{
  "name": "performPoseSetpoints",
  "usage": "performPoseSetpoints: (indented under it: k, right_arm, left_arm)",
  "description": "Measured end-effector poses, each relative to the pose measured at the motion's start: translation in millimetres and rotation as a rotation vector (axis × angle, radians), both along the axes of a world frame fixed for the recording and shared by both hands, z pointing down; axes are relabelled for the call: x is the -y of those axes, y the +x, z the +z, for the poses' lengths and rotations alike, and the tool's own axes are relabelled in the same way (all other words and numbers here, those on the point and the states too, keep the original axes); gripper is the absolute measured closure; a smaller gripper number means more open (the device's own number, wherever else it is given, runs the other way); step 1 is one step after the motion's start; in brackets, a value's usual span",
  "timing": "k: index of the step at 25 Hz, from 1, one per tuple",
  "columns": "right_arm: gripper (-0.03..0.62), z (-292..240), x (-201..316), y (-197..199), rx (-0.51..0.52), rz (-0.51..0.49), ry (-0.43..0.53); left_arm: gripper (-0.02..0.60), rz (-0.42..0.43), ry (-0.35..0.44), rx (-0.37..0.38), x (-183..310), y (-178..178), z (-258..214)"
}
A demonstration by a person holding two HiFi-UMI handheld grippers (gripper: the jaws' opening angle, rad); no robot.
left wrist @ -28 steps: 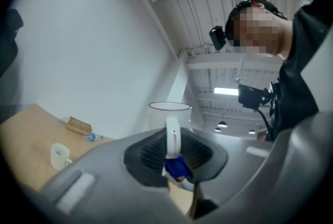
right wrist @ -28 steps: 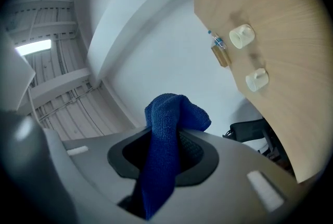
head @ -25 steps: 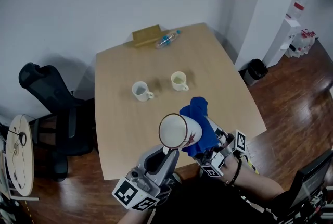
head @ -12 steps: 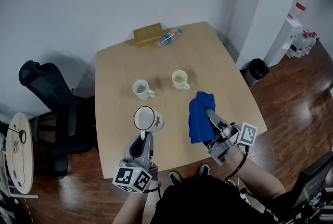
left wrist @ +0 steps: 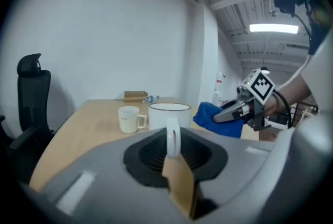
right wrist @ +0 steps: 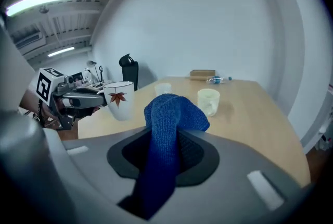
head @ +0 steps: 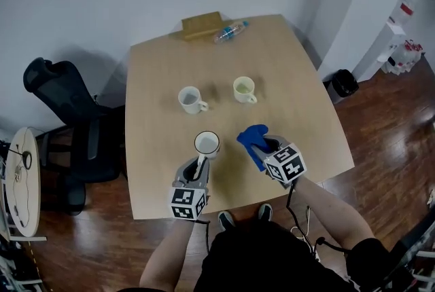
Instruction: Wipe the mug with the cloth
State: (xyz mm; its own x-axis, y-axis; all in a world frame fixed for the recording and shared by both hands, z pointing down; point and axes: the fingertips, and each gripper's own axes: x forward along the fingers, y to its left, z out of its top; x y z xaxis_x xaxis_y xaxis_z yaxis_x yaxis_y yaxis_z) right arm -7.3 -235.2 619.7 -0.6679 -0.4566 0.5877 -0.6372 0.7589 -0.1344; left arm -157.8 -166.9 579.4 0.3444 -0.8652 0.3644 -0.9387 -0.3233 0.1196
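Left claw (head: 202, 161) pinches handle (left wrist: 172, 137) of mug (head: 206, 142): likely rigid, slippery, breakable; handle is best hold. Right claw (head: 265, 148) clamps cloth (head: 251, 136), soft, limp.

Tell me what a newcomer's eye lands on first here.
First comes the bright blue cloth, bunched in the right claw near the front edge of the table. Beside it, the left claw is shut on the handle of a white mug with a red leaf print. Farther back, a plain white cup and a pale yellow cup stand apart at mid-table.
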Motion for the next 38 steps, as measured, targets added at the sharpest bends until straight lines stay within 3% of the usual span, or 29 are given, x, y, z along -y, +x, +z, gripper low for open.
performPoseSetpoints:
  k: [6,13,21,28,34,37,38]
  right_arm:
    - [0.48,53.9,2.0,-6.4,-0.1,-0.012,-0.003]
    - [0.474,85.0,-2.2,-2.0,-0.173,-0.022,-0.026]
    - [0.457,117.0,-18.2,8.1,-0.265,-0.056,-0.122]
    - [0.4,122.9,-21.5,12.0,-0.315,-0.062,-0.192]
    - [0.353,96.1,-26.4,23.6,-0.26,-0.02,-0.145]
    - [0.365,69.8,-42.8,41.6,-0.203,0.047,-0.118]
    - [0.396,59.6,-51.8,48.5,-0.169,0.075,-0.115]
  left_arm:
    - [0.52,-0.001,-0.093,0.077,7.0,-12.8,49.9]
    - [0.52,-0.011,-0.132,0.057,2.9,-16.7,73.2]
    - [0.52,-0.012,-0.17,0.029,-7.4,-16.1,93.7]
    - [0.512,0.028,-0.28,0.086,-33.1,-22.9,119.5]
    - [0.463,-0.006,-0.32,0.025,-46.2,-30.7,124.0]
    - [0.459,-0.023,-0.314,-0.031,-63.1,-39.9,118.3]
    - [0.459,-0.033,-0.312,-0.048,-71.4,-44.2,116.0]
